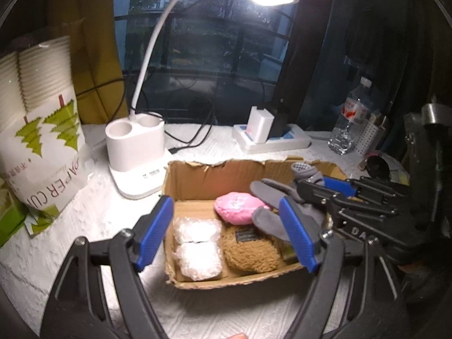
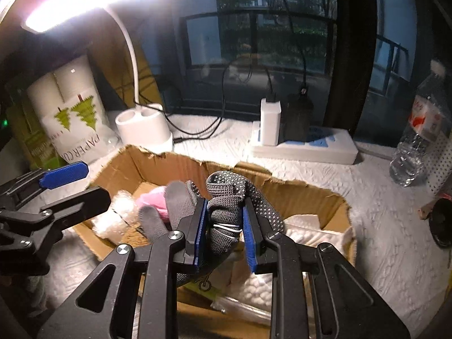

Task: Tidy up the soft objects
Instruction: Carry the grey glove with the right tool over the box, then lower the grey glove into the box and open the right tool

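An open cardboard box (image 1: pixel 186 178) (image 2: pixel 308 195) sits on the white table. It holds two clear plastic packets (image 1: pixel 197 243), a pink soft bundle (image 1: pixel 237 207) (image 2: pixel 154 199) and a brown fuzzy item (image 1: pixel 248 251). My right gripper (image 2: pixel 223 226) (image 1: pixel 319 195) is shut on a grey dotted glove (image 2: pixel 226 212) (image 1: pixel 271 195) and holds it over the box's right part, the glove's fingers hanging toward the pink bundle. My left gripper (image 1: pixel 226 234) is open and empty, just above the box's near side; one blue pad (image 2: pixel 63 175) shows in the right wrist view.
A white desk lamp base (image 1: pixel 135 152) (image 2: pixel 144 130) stands behind the box at the left, next to a paper cup pack (image 1: pixel 42 141). A power strip (image 1: pixel 271 138) (image 2: pixel 305 147) with chargers and a water bottle (image 1: pixel 350 118) (image 2: pixel 421 135) stand at the back right. White padding (image 2: pixel 310 231) lies in the box.
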`<state>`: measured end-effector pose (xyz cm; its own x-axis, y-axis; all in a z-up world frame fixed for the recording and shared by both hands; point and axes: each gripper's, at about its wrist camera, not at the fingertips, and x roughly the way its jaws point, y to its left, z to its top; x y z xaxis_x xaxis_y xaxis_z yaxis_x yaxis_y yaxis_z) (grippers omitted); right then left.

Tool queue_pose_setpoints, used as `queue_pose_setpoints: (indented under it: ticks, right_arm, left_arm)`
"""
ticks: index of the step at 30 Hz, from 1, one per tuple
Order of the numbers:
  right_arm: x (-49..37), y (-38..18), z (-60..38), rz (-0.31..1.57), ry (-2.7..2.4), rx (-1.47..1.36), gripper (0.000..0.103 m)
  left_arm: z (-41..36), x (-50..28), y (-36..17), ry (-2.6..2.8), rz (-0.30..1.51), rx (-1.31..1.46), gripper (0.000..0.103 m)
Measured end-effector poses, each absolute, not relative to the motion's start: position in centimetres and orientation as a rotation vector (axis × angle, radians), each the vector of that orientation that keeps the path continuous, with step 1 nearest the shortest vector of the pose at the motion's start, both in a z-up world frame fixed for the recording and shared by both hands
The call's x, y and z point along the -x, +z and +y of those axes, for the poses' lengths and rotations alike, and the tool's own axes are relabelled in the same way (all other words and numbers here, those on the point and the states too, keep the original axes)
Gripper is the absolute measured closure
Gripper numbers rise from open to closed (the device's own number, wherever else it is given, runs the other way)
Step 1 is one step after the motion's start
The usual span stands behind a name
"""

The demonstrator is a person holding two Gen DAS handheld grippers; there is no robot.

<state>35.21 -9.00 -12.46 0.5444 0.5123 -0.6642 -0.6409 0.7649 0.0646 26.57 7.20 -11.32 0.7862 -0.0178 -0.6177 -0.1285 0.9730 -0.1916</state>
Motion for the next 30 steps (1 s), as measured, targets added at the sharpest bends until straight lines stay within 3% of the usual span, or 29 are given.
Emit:
queue_pose_setpoints:
  ticks: [11,17,21,30]
  right_arm:
    - [-35.9,-14.7,-6.7,0.776,0.703,0.25,0.077]
    - [-35.6,-13.8,-7.2,0.759,0.69,0.236,0.06]
    - [-35.1,-12.9,-7.6,0.74,0.682,0.231,0.056]
    - [-33.3,-11.2,-8.9,0.712,0.671,0.222,0.055]
  left_arm:
    - [7.7,-26.9,-12.2,0.066,0.682,0.243,0.024]
    - [7.8,-26.2,-11.8,0.074,0.673,0.241,0.024]
    - [7.7,-25.6,-11.1,0.076,0.66,0.236,0.024]
    - [6.8,-24.1,-9.5,0.07,0.632,0.227,0.024]
